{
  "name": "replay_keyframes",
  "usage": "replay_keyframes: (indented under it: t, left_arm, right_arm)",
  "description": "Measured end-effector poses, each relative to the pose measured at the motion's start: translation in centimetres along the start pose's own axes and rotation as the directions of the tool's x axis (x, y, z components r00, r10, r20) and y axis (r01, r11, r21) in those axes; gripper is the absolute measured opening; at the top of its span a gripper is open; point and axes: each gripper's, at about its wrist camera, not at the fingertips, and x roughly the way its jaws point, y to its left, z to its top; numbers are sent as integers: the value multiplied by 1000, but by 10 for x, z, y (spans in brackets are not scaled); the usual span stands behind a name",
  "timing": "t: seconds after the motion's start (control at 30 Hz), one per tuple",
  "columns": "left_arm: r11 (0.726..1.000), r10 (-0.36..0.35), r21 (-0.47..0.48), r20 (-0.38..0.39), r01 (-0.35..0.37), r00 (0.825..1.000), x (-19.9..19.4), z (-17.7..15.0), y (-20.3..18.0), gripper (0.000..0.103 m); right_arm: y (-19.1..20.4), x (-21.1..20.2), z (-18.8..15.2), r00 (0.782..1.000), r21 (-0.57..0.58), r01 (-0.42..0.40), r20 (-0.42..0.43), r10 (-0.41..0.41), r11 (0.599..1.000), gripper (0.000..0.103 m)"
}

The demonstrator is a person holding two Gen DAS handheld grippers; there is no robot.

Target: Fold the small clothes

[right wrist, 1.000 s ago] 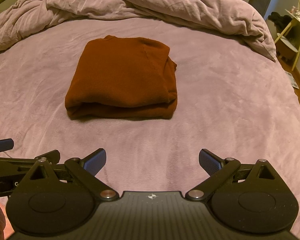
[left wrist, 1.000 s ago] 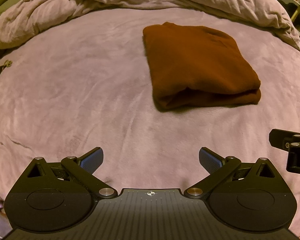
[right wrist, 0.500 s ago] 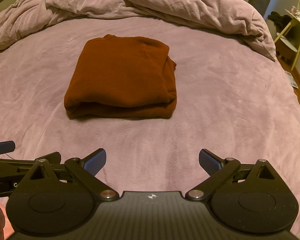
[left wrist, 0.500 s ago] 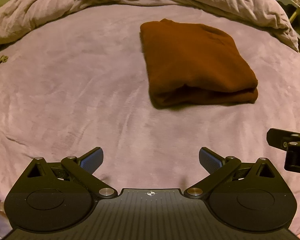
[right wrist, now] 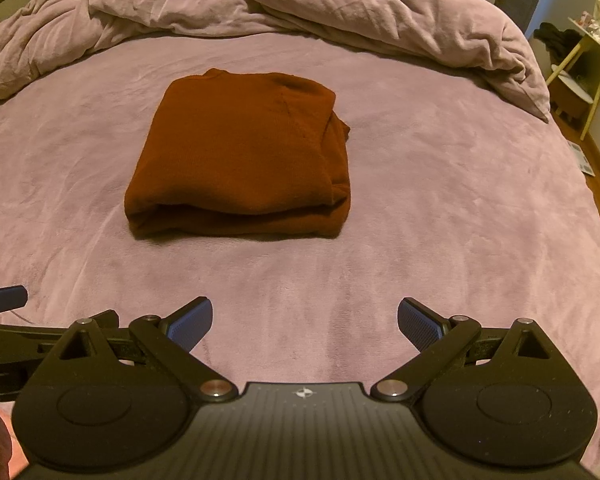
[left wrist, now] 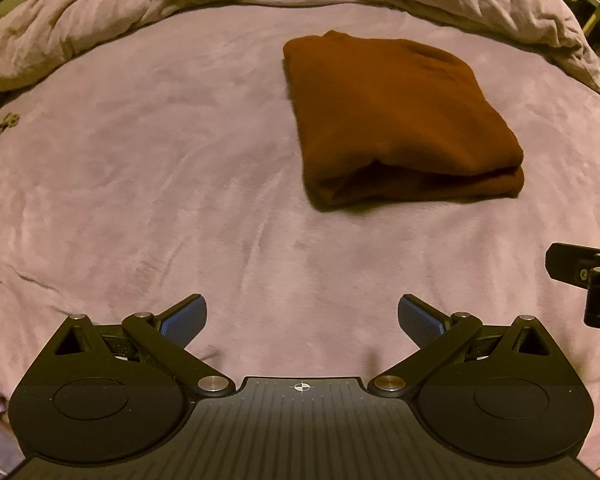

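While the rust-brown garment [right wrist: 240,160] is lying folded in a neat block on the bed [right wrist: 440,200], unmoved from a second ago, the left tool [left wrist: 302,320] and right tool [right wrist: 304,320] are hanging released and empty, well short of it, suggesting folding is finished.

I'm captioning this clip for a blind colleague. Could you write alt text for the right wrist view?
A rust-brown garment, folded into a compact rectangle, lies on a mauve bedspread, apart from both grippers. The right gripper is open and empty in the foreground, with a crumpled duvet heaped beyond the garment.
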Motion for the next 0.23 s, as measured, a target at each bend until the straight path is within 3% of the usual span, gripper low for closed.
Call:
replay_keyframes:
  t: [0.23]
  left_arm:
    - [1000, 6, 16, 22, -6, 1000, -5, -2, -4, 103]
  right_arm:
    - [-1, 0, 0, 1000, -3, 4, 3, -4, 1000, 99]
